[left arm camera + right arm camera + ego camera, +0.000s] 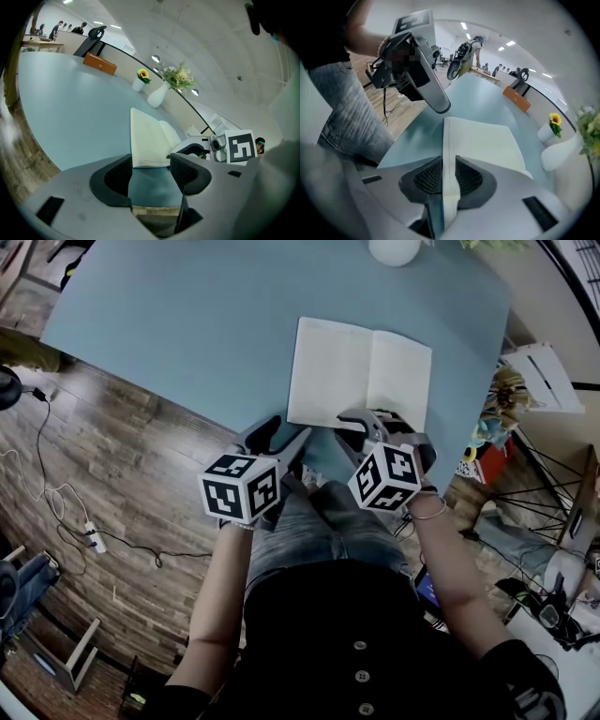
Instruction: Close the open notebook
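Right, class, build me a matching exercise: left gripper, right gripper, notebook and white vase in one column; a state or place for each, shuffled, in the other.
1 left gripper
2 right gripper
3 notebook
4 white vase

A lies open on the table
B jaws apart, nothing between
C holds flowers
D clamped on the notebook's edge

Pairs: 1-B, 2-D, 3-A, 4-C

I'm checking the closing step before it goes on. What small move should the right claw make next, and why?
Probably lift the right claw a little and swing it across toward the other page. It is shut on the near edge of the notebook, which lies open on the table. The left claw is open and empty.
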`<state>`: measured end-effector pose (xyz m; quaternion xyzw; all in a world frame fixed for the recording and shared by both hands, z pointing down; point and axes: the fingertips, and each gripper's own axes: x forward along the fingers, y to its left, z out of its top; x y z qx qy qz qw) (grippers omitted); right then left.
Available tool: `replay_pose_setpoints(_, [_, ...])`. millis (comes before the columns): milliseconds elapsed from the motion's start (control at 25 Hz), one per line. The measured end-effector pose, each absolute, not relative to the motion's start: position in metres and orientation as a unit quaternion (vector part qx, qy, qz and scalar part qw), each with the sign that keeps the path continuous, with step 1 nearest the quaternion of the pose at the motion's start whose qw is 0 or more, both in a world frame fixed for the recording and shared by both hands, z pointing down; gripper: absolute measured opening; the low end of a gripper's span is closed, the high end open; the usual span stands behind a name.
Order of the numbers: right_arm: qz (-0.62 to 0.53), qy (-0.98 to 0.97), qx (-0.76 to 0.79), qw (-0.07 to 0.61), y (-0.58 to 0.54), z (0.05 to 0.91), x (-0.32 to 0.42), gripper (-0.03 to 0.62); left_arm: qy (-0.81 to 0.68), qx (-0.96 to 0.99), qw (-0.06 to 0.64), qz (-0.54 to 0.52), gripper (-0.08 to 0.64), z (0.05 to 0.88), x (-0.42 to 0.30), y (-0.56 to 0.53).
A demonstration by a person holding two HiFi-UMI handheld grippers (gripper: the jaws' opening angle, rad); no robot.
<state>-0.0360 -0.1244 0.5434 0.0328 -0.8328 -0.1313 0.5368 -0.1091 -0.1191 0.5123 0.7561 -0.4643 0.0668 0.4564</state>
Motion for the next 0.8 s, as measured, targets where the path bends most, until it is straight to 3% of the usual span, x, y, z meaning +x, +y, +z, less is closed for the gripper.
replay_pose_setpoints(320, [-0.118,-0.848,0.063,0.512,-0.121,0.535,-0.037,0.032,-0.463,0.754,0.461,0.065,0.235,0.515,-0.11,-0.122])
replay_pose_setpoints(800, [-0.119,-0.863,0.086,0.484,-0.125,0.524,-0.04,0.02,-0.463,0.731,0.501,0.024,0.235,0.519,-0.11,-0.133])
